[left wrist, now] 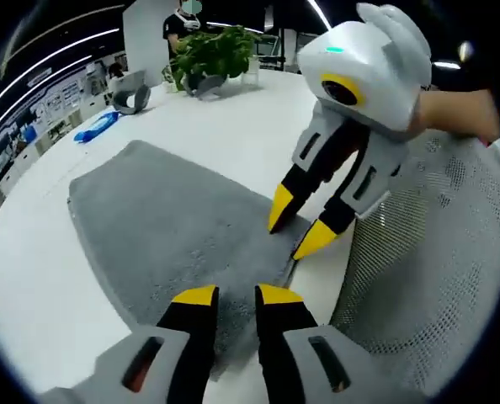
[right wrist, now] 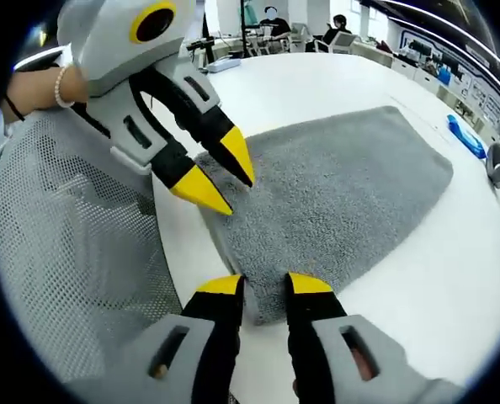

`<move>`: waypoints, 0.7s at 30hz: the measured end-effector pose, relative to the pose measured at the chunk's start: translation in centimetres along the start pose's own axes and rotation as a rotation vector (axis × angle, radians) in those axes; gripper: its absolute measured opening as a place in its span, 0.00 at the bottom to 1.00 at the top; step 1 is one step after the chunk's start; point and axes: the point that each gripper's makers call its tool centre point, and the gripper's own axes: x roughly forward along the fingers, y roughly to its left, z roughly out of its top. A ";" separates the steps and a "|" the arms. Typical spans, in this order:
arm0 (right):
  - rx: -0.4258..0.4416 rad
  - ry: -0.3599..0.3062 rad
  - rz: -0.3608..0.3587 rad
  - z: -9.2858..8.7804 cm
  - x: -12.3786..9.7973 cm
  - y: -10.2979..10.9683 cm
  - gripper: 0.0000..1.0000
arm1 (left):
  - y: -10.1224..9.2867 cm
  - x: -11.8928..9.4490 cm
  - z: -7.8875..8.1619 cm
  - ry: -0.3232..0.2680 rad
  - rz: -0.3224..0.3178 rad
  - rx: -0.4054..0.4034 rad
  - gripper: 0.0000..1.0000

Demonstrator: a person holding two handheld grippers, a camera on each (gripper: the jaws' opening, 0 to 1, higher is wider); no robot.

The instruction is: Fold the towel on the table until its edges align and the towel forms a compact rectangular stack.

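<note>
I see the grey terry towel (left wrist: 170, 227) flat on the white counter (left wrist: 233, 135), long axis toward 11 o'clock. My left tongs (left wrist: 236, 295) and right tongs (right wrist: 265, 284) stand spread above its near edge.

Bright overhead strip lighting, soft shadows, sharp centre, fisheye-warped edges

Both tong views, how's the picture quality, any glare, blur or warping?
Left gripper view: strong fisheye bending of the round white table, bright ceiling strips, sharp grey fluffy towel, soft shadow under the right tongs. Right gripper view: same curvature, even light, slightly blown-out tabletop, left tongs crisp, far background soft.
</note>
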 end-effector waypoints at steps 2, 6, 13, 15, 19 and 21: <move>-0.015 0.006 0.001 -0.3 -0.2 -0.1 0.19 | -0.5 0.0 -0.2 0.006 -0.030 -0.027 0.20; -0.107 0.035 -0.004 -1.1 -0.5 -0.1 0.26 | -0.9 0.4 -0.9 0.031 -0.049 0.007 0.22; -0.214 0.070 -0.049 -1.2 0.0 0.1 0.25 | -0.8 0.9 -1.5 0.064 -0.021 0.081 0.21; -0.208 0.068 -0.051 -1.2 -0.1 0.0 0.25 | -0.9 1.1 -1.6 0.063 -0.019 0.149 0.21; -0.190 0.063 -0.062 -1.1 -0.1 -0.2 0.24 | -0.9 1.3 -1.7 0.086 -0.006 0.255 0.20; -0.184 0.064 -0.069 -1.1 0.0 -0.3 0.23 | -1.0 1.3 -1.7 0.078 -0.007 0.295 0.20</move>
